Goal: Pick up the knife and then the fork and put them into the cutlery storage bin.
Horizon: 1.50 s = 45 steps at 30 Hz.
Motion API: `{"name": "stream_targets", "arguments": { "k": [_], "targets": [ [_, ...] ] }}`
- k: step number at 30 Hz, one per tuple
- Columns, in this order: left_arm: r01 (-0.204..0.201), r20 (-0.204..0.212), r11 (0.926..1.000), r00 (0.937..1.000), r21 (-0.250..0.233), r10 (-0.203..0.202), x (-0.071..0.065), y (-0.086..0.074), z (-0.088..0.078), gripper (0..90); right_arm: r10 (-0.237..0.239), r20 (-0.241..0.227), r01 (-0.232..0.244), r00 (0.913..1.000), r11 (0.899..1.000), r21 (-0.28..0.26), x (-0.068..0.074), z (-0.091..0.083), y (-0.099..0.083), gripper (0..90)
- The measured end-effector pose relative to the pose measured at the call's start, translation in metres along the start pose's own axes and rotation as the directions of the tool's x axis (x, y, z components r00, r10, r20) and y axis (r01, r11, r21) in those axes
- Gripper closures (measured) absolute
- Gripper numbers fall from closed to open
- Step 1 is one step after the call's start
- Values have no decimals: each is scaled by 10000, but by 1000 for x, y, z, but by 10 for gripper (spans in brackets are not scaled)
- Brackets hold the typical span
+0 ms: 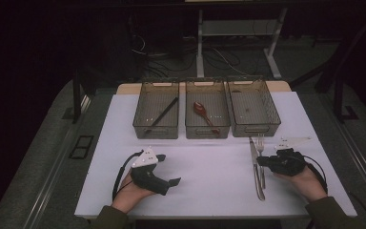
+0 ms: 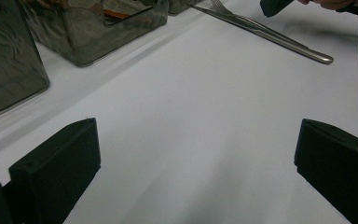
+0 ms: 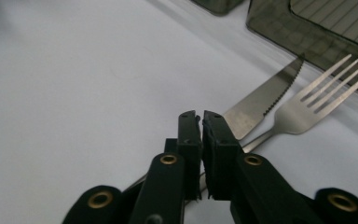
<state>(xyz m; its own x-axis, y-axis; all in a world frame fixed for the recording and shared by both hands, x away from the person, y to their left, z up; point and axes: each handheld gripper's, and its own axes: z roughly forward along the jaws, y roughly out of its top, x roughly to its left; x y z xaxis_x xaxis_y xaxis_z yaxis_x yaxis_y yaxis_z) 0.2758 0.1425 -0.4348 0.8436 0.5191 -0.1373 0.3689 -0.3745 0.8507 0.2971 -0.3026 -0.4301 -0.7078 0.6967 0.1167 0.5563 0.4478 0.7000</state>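
Note:
A steel knife (image 1: 254, 155) and fork (image 1: 261, 142) lie side by side on the white table (image 1: 209, 162), right of centre. My right gripper (image 1: 260, 161) comes in from the right, its tips over their handles. In the right gripper view its jaws (image 3: 201, 116) are pressed together just above the knife (image 3: 261, 100) and fork (image 3: 307, 102), with nothing clamped between them. My left gripper (image 1: 167, 169) rests low at the front left, open. In its own view the left gripper (image 2: 191, 154) has only bare table between its fingers.
Three smoky plastic bins stand in a row at the back: the left bin (image 1: 136, 125) holds a black stick (image 1: 163, 114), the middle bin (image 1: 208, 134) a brown spoon (image 1: 201, 109), and the right bin (image 1: 275, 125) looks bare. White table stretches between my two hands.

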Motion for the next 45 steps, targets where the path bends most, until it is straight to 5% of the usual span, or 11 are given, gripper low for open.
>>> {"name": "stream_targets", "arguments": {
  "k": [8, 27, 45],
  "targets": [
    [21, 7, 10000, 10000, -54, -21, 0, 0, 0, 0, -57, -93, 63, 9999, 9982, 592, 7, 8, -3, 888],
    [-1, 4, 10000, 10000, 15, 1, 0, 0, 0, 0, -299, 745, 167, 9968, 9851, 1712, 21, 11, -6, 891],
    [-15, 10, 10000, 10000, 38, 15, -1, 0, 1, 0, 290, 1573, -574, 9871, 9822, 1789, -6, -12, -23, 891]
  ]
}}
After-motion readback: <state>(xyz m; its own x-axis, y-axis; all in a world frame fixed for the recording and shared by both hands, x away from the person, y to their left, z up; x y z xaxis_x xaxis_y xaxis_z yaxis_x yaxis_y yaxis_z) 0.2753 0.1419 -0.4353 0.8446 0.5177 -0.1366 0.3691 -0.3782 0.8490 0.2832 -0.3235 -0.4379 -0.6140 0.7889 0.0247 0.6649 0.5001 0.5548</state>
